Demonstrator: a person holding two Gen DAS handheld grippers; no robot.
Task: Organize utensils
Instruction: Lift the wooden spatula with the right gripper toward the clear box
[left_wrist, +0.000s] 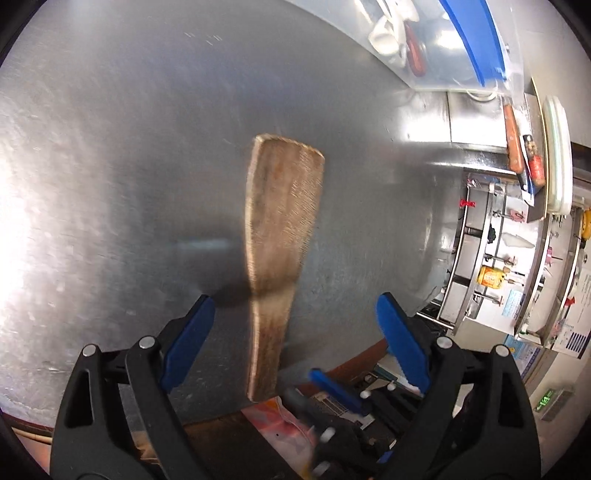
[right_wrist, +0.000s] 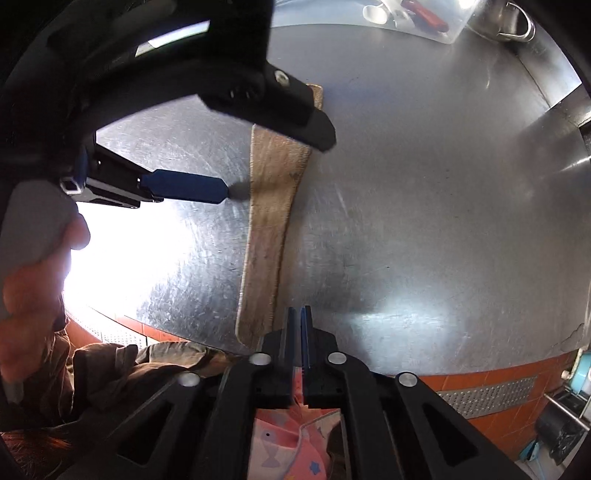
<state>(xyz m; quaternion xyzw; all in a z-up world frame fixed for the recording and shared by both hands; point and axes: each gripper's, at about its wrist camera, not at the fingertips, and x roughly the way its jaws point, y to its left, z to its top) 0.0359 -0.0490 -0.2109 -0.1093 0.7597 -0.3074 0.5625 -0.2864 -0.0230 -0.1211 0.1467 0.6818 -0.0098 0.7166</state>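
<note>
A worn wooden spatula (left_wrist: 282, 221) lies flat on the steel table (left_wrist: 110, 166), blade away from me and handle end at the near edge. My left gripper (left_wrist: 295, 301) is open wide, with its blue pads either side of the spatula's neck and apart from it. From the right wrist view, the left gripper (right_wrist: 277, 166) stands over the spatula (right_wrist: 267, 229), one finger (right_wrist: 184, 188) to its left. My right gripper (right_wrist: 300, 314) is shut with nothing between its pads, just right of the handle end. It shows blurred in the left view as the right gripper (left_wrist: 334, 387).
A clear bin (left_wrist: 424, 44) with a blue lid, holding white cups and a red item, stands at the table's back. A metal pot (right_wrist: 509, 22) sits in the far corner. A hand (right_wrist: 29, 288) grips the left tool. The table's near edge (right_wrist: 406, 354) drops to orange floor tiles.
</note>
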